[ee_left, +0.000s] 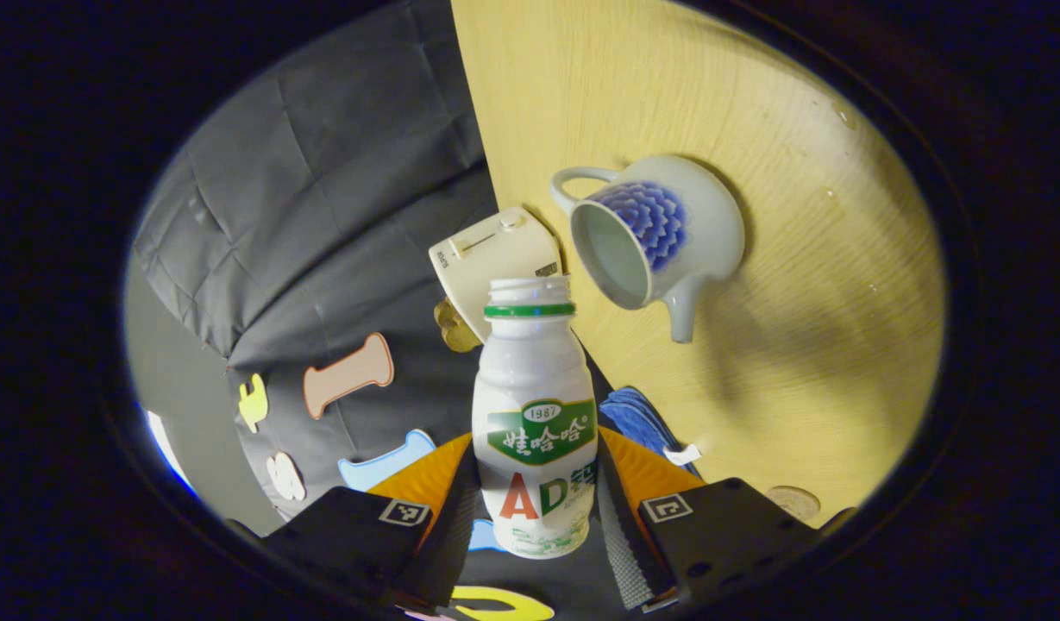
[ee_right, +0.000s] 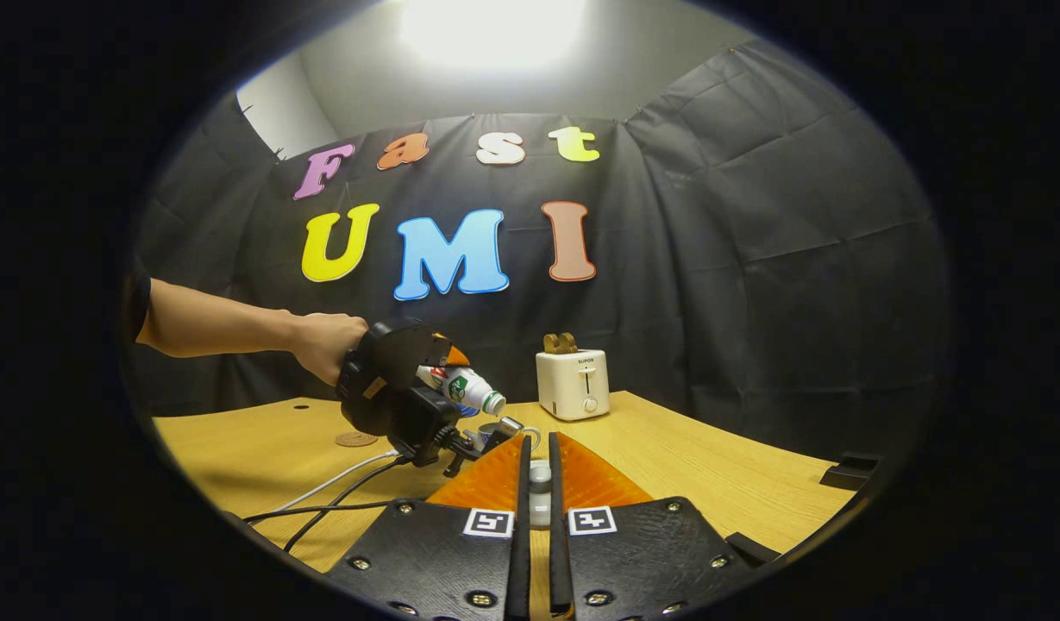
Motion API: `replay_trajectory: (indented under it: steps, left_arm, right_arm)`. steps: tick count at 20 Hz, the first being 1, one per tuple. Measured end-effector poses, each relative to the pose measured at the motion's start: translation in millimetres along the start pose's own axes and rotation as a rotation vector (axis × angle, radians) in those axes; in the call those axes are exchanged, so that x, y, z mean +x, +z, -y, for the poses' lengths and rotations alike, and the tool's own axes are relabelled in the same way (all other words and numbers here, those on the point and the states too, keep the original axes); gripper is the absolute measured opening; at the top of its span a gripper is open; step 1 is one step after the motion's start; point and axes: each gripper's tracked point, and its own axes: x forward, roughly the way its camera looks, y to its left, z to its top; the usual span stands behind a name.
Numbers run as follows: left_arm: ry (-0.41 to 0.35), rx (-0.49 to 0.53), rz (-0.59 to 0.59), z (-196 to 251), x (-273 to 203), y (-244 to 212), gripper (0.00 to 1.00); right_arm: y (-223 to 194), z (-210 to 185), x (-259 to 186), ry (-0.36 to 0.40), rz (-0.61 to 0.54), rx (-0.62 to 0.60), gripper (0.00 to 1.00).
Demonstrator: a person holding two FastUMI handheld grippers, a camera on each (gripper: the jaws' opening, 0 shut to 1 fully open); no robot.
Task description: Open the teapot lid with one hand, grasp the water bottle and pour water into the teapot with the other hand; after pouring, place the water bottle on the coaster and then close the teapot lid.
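Left gripper (ee_left: 536, 517), bottom centre of left gripper view, clamped on uncapped bottle (ee_left: 536, 423), mouth just beside open teapot (ee_left: 659, 237) at centre right on table (ee_left: 823, 345). Right gripper (ee_right: 538, 496), bottom centre of right gripper view, closed on lid (ee_right: 539, 483). Coaster (ee_right: 356, 439) at left. Toaster (ee_right: 573, 384) mid-frame.

I see the uncapped white water bottle (ee_left: 536, 423), green ring at its neck, tipped with its mouth toward the open white teapot (ee_left: 659, 235), which sits lidless on the wooden table, blue flower on its side. The round coaster (ee_right: 356, 439) lies bare behind the bottle.
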Motion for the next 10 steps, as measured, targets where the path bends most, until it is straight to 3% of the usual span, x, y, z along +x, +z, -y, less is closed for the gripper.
replay_trajectory:
  steps: [5, 8, 9, 10]
  left_arm:
    - [-0.017, -0.048, -0.002, 12, 0, 1, 0.8]
    - [-0.047, -0.132, 0.011, 24, 0, 3, 0.69]
    - [-0.065, -0.205, 0.021, 32, 0, 5, 0.8]
    - [-0.067, -0.227, 0.023, 35, -2, 6, 0.8]
  right_arm:
    - [0, 0, 0, 0.002, -0.004, 0.0, 0.08]
    - [1, 0, 0, -0.001, 0.001, -0.001, 0.08]
    - [1, -2, 1, 0.002, -0.002, -0.002, 0.08]
    - [0, -3, 1, 0.004, -0.005, -0.004, 0.08]
